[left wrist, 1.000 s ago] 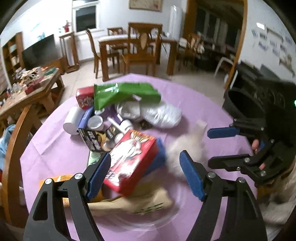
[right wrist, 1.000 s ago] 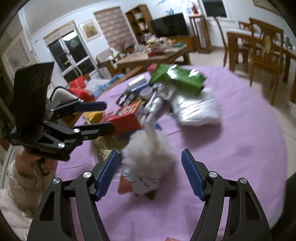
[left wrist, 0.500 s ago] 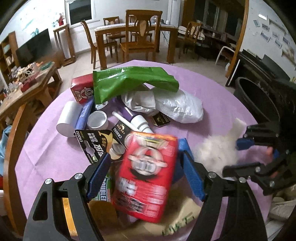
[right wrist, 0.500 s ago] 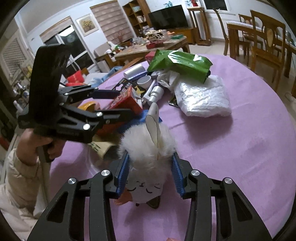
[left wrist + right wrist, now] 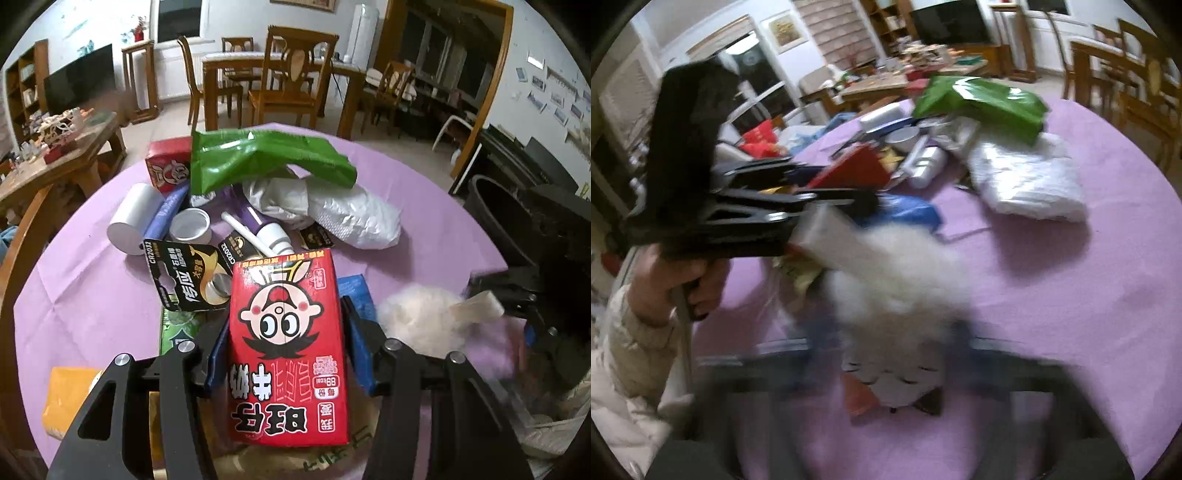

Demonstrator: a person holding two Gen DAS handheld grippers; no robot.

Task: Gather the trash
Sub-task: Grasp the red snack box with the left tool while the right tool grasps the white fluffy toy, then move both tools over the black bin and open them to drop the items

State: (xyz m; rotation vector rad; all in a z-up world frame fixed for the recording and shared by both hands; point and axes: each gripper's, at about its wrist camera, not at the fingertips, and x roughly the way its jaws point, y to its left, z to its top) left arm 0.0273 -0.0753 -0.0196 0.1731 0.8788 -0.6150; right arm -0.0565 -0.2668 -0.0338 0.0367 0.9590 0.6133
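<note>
- left gripper [image 5: 286,354]: jaws closing, blue pads against both sides of the red carton [image 5: 288,354], which sits at the near edge of the pile
- right gripper [image 5: 890,354]: blurred, jaws closing on the white fluffy toy [image 5: 897,280]
- toy rests on purple tablecloth [image 5: 1071,295], just right of the carton
- farther: battery pack [image 5: 188,273], white cup [image 5: 190,227], silver bag [image 5: 351,218], green bag [image 5: 266,162]

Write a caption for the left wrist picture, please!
Left gripper closing around a red cartoon-face carton above a trash pile on the purple tablecloth.
</note>
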